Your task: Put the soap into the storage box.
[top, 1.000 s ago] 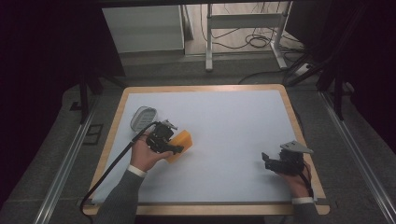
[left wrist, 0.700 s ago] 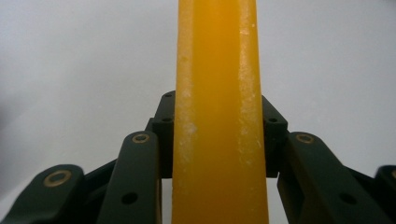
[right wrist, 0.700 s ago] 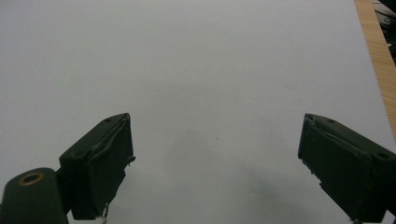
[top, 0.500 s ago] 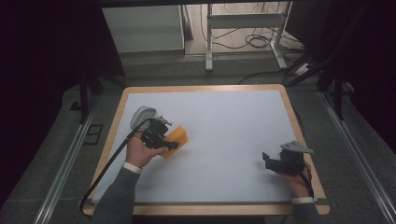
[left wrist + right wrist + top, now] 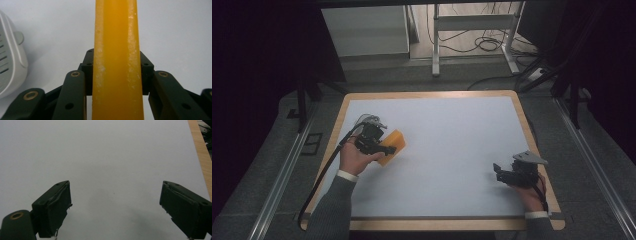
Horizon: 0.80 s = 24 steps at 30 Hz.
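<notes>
An orange sponge-like block (image 5: 393,145) is clamped in my left gripper (image 5: 379,147) at the table's left side, just above the white mat. In the left gripper view the orange block (image 5: 117,62) stands edge-on between the two black jaws, which press on both its sides. A white vented object (image 5: 10,65) lies at that view's left edge, and from the high view it shows behind the left gripper as a grey-white object (image 5: 366,120). My right gripper (image 5: 507,172) rests low near the table's right front; its jaws stand wide apart over the bare mat (image 5: 115,202) with nothing between them.
The white mat (image 5: 452,135) covers a wooden-rimmed table (image 5: 532,130). Beyond the far edge stand a grey cabinet (image 5: 364,30) and metal table legs (image 5: 472,22) with cables on the floor. Metal rails (image 5: 277,180) run along both sides.
My left hand has carried the orange block a little toward the table's left and far side, over the grey-white object. The right hand has stayed where it was.
</notes>
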### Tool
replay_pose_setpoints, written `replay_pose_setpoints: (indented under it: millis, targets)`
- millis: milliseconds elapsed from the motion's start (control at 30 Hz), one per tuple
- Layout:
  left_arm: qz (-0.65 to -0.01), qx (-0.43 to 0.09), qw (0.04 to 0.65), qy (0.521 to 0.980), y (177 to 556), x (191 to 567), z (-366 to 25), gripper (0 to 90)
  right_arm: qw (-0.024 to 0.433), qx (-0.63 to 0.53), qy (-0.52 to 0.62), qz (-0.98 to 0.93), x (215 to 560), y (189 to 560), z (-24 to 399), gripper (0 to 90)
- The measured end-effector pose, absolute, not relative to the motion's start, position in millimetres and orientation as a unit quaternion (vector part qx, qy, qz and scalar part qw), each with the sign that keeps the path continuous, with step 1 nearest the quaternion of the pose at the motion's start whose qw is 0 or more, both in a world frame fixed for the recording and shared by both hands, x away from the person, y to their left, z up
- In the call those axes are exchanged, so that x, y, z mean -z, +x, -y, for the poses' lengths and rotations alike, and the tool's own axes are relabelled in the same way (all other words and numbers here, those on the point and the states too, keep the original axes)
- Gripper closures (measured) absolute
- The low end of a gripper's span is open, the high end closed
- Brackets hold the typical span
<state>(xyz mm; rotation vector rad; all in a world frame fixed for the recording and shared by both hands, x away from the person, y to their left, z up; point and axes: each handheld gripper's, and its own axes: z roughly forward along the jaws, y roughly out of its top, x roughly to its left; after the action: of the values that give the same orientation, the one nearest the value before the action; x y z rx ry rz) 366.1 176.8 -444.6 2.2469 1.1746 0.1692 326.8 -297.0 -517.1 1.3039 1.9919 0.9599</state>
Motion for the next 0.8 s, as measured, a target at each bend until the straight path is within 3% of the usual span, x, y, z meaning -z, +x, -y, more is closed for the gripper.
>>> replay_pose_setpoints:
  millis: [800]
  targets:
    - [-0.47, -0.083, 0.303, 0.825, 372.8, 432.4, -199.4, 60.9, 0.284, -0.358, 0.488, -0.743, 517.1, 326.7, 297.3, 10.1]
